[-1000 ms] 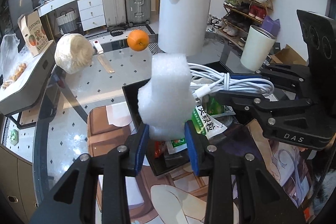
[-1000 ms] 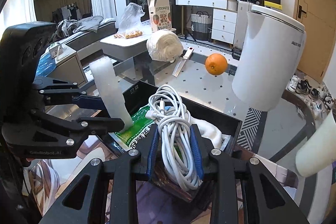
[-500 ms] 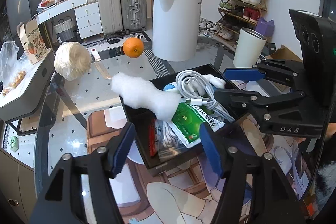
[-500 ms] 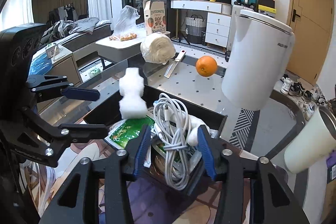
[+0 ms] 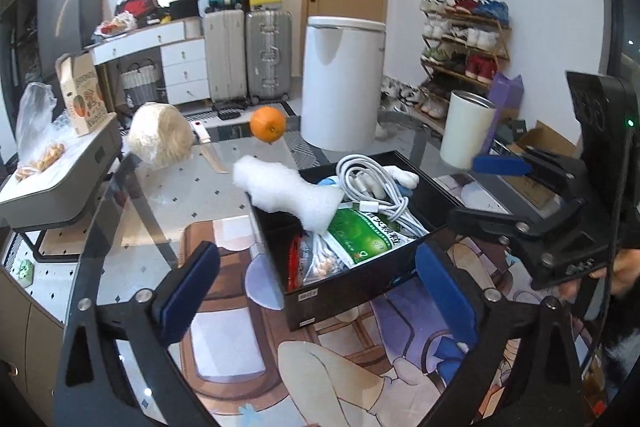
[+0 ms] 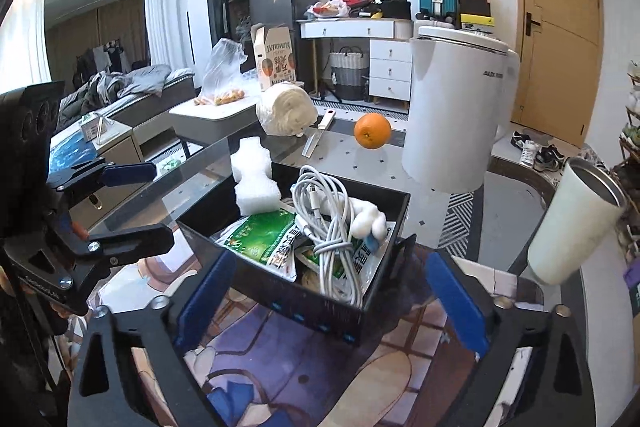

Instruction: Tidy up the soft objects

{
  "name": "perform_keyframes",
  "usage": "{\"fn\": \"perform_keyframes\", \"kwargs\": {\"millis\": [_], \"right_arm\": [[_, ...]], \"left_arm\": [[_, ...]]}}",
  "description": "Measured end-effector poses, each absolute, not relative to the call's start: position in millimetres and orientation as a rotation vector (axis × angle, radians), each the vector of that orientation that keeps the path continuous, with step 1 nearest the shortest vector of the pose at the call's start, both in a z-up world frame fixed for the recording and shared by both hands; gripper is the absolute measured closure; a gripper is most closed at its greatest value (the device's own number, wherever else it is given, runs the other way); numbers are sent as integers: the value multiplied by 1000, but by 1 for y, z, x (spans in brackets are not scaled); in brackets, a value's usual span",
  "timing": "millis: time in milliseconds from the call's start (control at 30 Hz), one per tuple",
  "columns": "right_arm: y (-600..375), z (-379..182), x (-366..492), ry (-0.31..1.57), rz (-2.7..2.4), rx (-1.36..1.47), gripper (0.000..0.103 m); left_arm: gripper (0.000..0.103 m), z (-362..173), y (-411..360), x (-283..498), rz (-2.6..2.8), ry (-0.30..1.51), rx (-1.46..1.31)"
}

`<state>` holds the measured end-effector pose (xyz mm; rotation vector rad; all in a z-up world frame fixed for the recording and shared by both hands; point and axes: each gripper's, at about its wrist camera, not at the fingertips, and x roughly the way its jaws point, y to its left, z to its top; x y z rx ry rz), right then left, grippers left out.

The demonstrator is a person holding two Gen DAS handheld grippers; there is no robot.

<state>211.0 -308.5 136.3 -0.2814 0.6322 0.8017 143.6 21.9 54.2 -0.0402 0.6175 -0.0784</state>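
**Both jaws wide, bin loaded**

Held back from the bin [image 5: 352, 291], both grippers, jaws spread wide and gripping nothing. Left gripper [image 5: 320, 283] poised low in front of the bin's near wall; right gripper [image 6: 332, 291] likewise at the opposite side, each seen in the other's view. Probably kept apart so as not to disturb the pile.

Lay in the bin, heaped rather than flat: foam [image 5: 288, 193] propped on the rim at one corner, half inside and half jutting out over the glass table [image 5: 120, 195]. Likely unstable there, resting on the edge and on a green packet [image 5: 368, 235] beneath. Cable [image 6: 324, 211] coiled on top of the packets, one loop hanging near the wall. Small white plush [image 6: 370, 219] tucked against the cable at the far side.

Left outside on the table, well apart from the bin: orange [image 5: 267, 123], knife [image 5: 208, 147], white roll [image 5: 160, 137]. Judged hard items, so not meant for the bin, except perhaps the roll.
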Motion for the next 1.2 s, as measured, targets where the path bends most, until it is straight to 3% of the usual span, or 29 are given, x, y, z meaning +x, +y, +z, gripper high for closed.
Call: {"fn": "perform_keyframes", "kwargs": {"millis": [800,1200], "right_arm": [[-332,120,160,534,757,-211,1],[-336,114,160,511,742,-180,1]], "left_arm": [[0,36,22,113,71,451,-54],[0,22,24,117,83,470,-64]]}}
